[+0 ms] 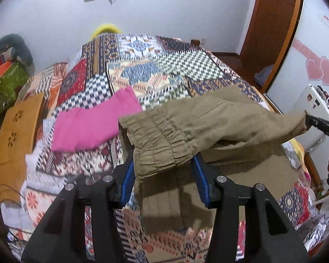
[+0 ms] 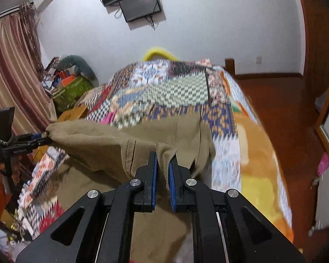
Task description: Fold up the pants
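Khaki pants hang stretched between my two grippers above a patchwork bedspread; their lower part lies on the bed. My left gripper is shut on the bunched elastic waistband, its blue pads pressing either side. In the left wrist view my right gripper pinches the far corner of the cloth. In the right wrist view my right gripper is shut on a fold of the pants, and my left gripper holds the cloth at the left.
A folded pink garment lies on the bed left of the pants. An orange-brown board and a green bag stand at the bed's left side. A curtain, a wooden floor and a white appliance surround the bed.
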Motion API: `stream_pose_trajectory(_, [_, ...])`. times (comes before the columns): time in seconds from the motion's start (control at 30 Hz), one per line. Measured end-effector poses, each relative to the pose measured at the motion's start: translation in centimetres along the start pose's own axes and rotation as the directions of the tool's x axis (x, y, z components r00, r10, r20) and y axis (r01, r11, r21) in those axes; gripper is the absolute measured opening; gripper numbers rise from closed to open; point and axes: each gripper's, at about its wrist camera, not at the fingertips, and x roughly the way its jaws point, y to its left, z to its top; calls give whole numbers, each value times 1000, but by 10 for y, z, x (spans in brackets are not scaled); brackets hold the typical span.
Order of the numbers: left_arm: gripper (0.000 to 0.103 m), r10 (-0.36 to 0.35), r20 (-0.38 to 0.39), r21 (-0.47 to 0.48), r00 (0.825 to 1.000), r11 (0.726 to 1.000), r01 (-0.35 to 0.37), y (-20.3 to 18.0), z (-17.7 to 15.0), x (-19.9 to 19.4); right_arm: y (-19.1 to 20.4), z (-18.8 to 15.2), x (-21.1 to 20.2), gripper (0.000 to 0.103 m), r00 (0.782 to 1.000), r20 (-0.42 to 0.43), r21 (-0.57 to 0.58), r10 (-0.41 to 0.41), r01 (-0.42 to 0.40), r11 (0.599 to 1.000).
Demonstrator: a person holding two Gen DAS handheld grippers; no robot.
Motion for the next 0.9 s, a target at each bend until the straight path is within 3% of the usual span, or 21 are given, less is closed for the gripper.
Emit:
stream_pose_trajectory(0.43, [46, -25, -91, -35, 996, 999, 22, 4, -61, 4, 4, -68, 10, 9, 990, -140, 6, -12, 13, 1000])
stream_pose_trajectory(0.53, [46, -18, -92, -39, 996, 999, 14, 5, -67, 0, 3, -74, 10, 14, 988, -154, 5, -21, 22, 1000])
stream_pose_trajectory(0.9, [46, 13, -58, -89, 998, 996, -18, 21, -68, -24, -8, -89, -5, 15, 977, -199, 15, -73, 78, 997])
